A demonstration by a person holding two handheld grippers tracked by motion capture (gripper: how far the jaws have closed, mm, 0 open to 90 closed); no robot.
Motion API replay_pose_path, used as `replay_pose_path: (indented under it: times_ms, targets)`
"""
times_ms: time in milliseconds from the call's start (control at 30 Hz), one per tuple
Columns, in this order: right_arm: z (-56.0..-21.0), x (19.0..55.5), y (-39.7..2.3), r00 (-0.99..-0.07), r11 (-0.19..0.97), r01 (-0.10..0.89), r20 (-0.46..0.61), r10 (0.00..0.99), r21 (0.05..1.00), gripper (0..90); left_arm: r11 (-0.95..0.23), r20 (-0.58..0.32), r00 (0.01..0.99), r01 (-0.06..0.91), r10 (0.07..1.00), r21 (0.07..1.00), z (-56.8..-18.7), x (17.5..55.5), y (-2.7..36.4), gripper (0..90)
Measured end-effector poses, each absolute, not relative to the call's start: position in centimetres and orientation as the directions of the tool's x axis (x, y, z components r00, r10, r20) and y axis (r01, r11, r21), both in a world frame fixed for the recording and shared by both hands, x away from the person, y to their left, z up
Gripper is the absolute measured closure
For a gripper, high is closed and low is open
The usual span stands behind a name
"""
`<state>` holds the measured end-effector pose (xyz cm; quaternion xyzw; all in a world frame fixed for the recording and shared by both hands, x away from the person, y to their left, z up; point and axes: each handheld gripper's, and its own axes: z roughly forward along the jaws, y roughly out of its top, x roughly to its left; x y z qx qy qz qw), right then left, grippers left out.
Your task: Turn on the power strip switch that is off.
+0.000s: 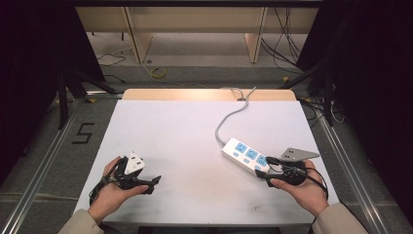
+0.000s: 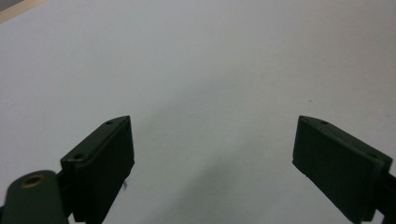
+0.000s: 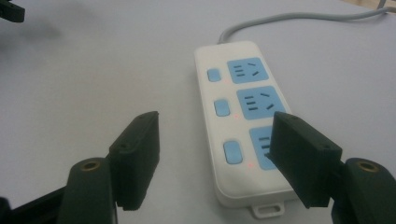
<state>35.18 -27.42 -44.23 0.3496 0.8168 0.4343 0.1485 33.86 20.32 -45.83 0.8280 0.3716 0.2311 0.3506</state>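
White tabletop (image 1: 195, 141) carries a white power strip (image 3: 243, 126) with blue sockets at its right side, grey cord (image 1: 229, 119) trailing back. Right gripper (image 1: 263, 166) hovers at its near end, jaws spread, nothing between. Left gripper (image 1: 155, 181), well apart, is likewise spread.

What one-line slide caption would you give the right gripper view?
Right gripper with jaws open just above the near end of a white power strip with three blue sockets, on a white table.
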Motion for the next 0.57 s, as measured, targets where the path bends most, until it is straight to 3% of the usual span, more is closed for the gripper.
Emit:
replay_pose_path:
  times_ms: [567]
  targets:
    - [-44.79, 34.24, -28.57, -0.692, 0.353, 0.441, 0.061, 0.72, 0.825, 29.6, -0.485, 0.124, 0.625, 0.45, 0.771, 0.75, -45.81, 33.92, 20.13, 12.2]
